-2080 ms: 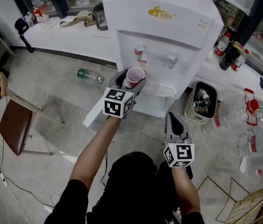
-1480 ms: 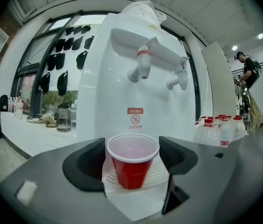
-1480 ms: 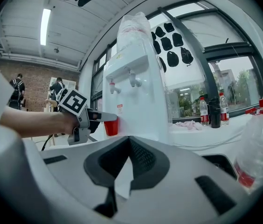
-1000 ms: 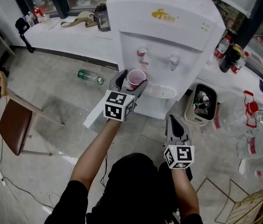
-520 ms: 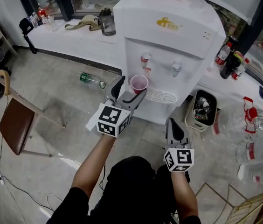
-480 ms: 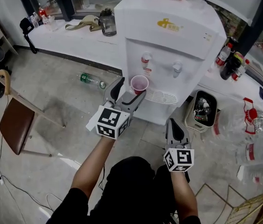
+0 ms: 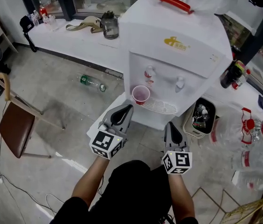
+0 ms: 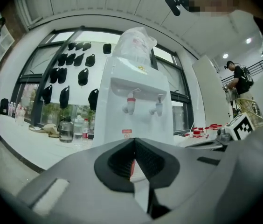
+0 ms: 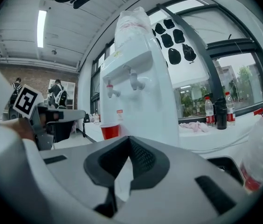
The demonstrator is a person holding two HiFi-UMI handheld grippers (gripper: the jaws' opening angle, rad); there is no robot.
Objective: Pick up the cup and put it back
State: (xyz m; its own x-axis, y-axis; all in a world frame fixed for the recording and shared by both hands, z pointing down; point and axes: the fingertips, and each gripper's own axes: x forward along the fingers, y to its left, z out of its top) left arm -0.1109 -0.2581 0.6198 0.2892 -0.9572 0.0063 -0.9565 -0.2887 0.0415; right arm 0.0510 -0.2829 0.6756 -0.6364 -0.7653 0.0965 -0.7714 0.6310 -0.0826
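The pink-red cup [image 7: 141, 94] stands upright at the left end of the drip tray [image 7: 162, 107] of the white water dispenser [image 7: 178, 45], under the red tap. My left gripper [image 7: 127, 108] hangs just below and left of the cup, clear of it, shut with nothing between its fingers. In the left gripper view the left gripper [image 8: 134, 142] shows its pads pressed together, pointing at the dispenser [image 8: 134, 101]. My right gripper [image 7: 171, 124] is shut and empty, lower and to the right. In the right gripper view the cup [image 9: 109, 130] stands left of the right gripper [image 9: 129, 139].
A bin of bottles [image 7: 201, 113] stands right of the dispenser. A green bottle [image 7: 90, 81] lies on the floor to the left, and a brown chair [image 7: 15, 129] stands further left. Several plastic bottles [image 7: 257, 134] lie at the right. People stand in the background.
The left gripper, earlier holding the cup at the dispenser, let it go on the drip tray, drew back towards me and shut. The right gripper has barely moved.
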